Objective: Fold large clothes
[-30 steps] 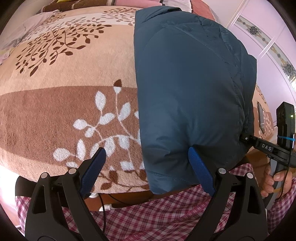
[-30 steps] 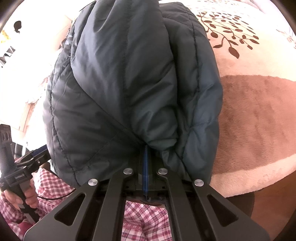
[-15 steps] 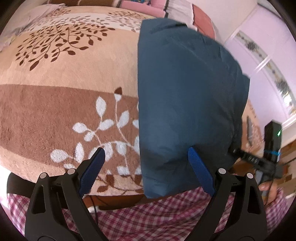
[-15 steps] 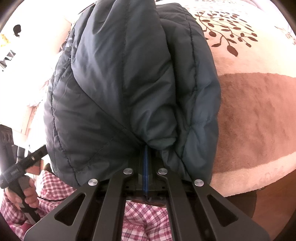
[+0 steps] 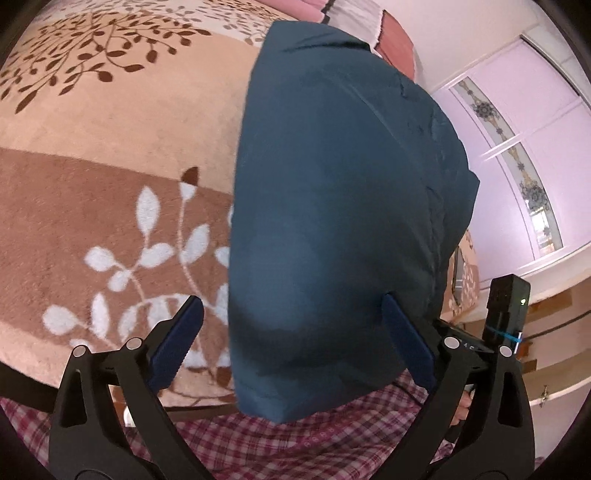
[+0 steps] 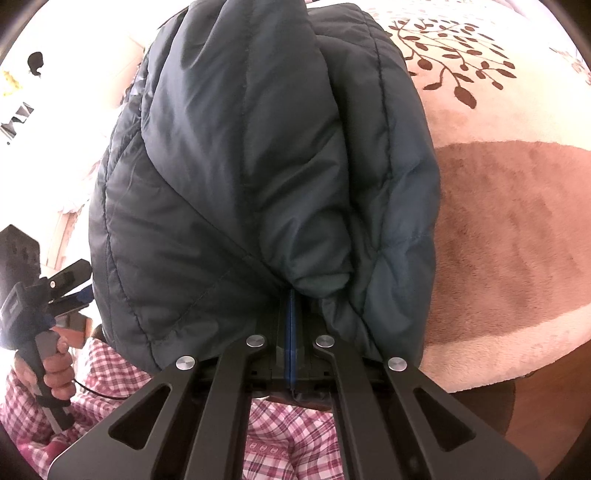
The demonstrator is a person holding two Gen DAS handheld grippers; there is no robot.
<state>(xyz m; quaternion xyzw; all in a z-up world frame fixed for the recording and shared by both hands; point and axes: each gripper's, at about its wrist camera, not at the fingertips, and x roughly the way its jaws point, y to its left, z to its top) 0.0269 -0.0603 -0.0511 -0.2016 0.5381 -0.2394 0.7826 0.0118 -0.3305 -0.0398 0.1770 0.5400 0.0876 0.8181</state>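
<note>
A dark blue quilted puffer jacket (image 5: 332,221) hangs bunched over the near edge of the bed. In the right wrist view it (image 6: 258,184) fills the middle. My right gripper (image 6: 291,295) is shut on a fold of the jacket's lower edge and holds it up. My left gripper (image 5: 291,332) is open; its blue pads (image 5: 177,339) stand wide apart and the jacket's bottom hangs between them, not pinched. The left gripper also shows at the far left of the right wrist view (image 6: 74,288). The right gripper's body shows at the right of the left wrist view (image 5: 506,314).
The bed carries a plush blanket (image 5: 92,184) in beige and brown with leaf patterns. The person's checked trousers (image 5: 295,435) are just below the grippers. Pillows (image 5: 362,18) lie at the bed's far end. A pink wardrobe (image 5: 535,129) stands to the right.
The jacket has been lifted higher off the blanket by my right gripper. My left gripper stays open around its lower edge and has tilted upward a little.
</note>
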